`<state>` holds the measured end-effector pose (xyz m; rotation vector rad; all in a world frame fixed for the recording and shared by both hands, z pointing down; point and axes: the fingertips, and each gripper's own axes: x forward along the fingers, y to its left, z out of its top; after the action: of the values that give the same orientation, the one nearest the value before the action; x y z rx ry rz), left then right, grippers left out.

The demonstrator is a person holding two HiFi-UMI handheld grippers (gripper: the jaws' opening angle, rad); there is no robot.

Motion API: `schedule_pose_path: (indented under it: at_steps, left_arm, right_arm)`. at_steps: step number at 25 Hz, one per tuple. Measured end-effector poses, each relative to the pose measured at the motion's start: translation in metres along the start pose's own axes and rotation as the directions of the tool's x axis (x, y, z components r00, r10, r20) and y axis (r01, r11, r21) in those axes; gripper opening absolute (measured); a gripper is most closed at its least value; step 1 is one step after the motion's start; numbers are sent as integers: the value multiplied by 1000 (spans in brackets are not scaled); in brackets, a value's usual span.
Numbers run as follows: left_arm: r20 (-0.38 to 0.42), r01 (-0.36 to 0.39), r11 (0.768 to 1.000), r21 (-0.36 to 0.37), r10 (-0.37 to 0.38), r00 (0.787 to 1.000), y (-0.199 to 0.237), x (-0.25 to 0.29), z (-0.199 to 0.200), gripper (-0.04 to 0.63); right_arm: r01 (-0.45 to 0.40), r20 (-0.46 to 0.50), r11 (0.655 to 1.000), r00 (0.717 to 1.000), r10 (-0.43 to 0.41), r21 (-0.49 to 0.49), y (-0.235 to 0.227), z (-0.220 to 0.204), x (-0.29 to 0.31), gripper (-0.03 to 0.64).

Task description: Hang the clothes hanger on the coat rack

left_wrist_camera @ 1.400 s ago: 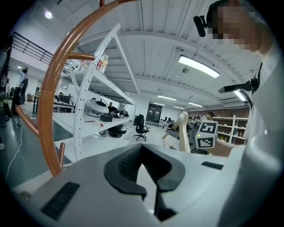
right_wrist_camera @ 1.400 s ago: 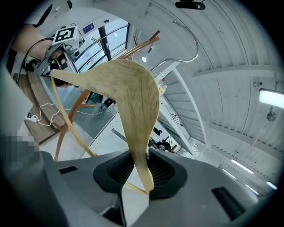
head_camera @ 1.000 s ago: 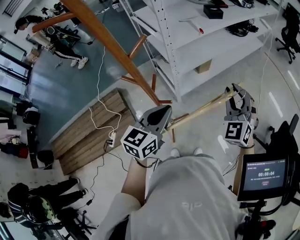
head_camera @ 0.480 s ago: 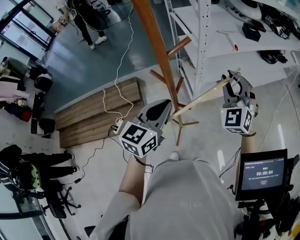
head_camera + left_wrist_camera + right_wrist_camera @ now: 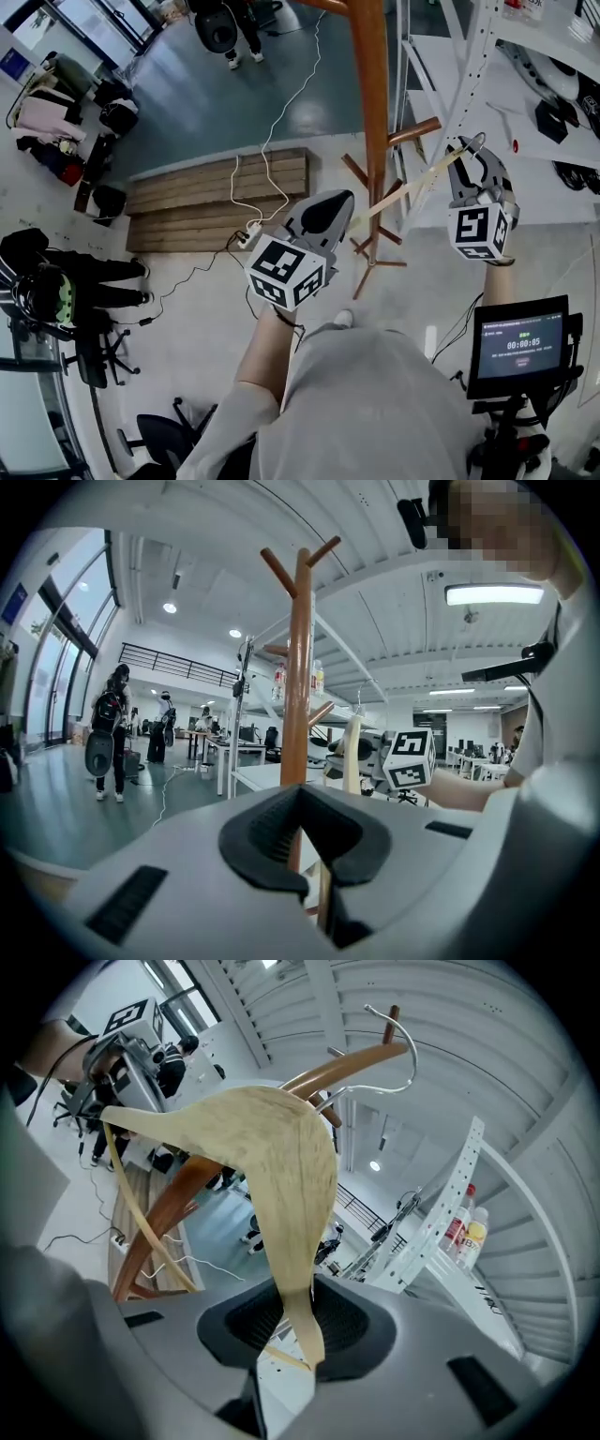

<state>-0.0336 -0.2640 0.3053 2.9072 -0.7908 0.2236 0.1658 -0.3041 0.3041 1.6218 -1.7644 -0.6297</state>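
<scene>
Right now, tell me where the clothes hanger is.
Head view, right of centre: the clothes hanger is held between left gripper and right gripper, by the coat rack.

Grey-blue floor [image 5: 187, 112] is spreading across the upper left; a wooden pallet [image 5: 220, 202] is lying mid-frame; white shelving [image 5: 473, 56] is standing upper right.

The hanger [image 5: 281, 1166] is smooth pale wood with a shiny metal hook [image 5: 412, 1058]. The coat rack [image 5: 298, 667] is glossy brown wood. My right gripper [image 5: 292, 1349] is dull grey plastic.
</scene>
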Motion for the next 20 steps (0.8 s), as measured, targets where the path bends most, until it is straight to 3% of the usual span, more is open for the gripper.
schedule_pose_path:
  at_steps: [12, 20]
  left_arm:
    - [-19, -53, 998, -42, 52, 998, 7, -30, 5, 2]
    - [-34, -73, 995, -65, 71, 997, 2, -21, -19, 2]
  right_arm:
    - [-120, 12, 993, 993, 121, -16, 21, 28, 19, 107]
    - [-176, 9, 984, 984, 176, -22, 39, 8, 30, 107]
